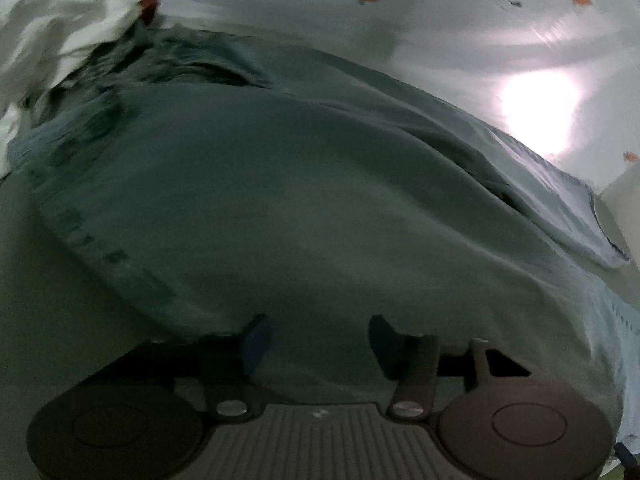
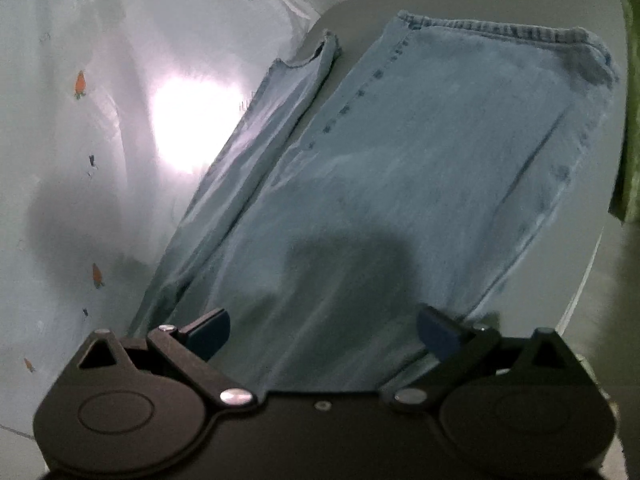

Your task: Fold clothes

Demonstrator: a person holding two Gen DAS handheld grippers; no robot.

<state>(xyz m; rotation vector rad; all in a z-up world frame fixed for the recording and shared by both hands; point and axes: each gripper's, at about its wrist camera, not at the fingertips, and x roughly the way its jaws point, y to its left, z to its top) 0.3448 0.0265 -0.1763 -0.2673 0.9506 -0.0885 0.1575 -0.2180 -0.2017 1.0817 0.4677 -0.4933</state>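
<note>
Both hand-held grippers, left (image 1: 316,340) & right (image 2: 323,334), jaws apart over light-blue jeans (image 2: 420,152), gripping nothing.

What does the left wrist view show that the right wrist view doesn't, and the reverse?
Only the left wrist view: a crumpled white cloth at upper left with something small and red beside it, too blurred to identify. Only the right wrist view: both leg hems of the jeans lying side by side, and a green edge at far right. Both show the light-blue jeans close beneath an open gripper, left gripper and right gripper, the carrot-print table cover and a bright glare.
</note>
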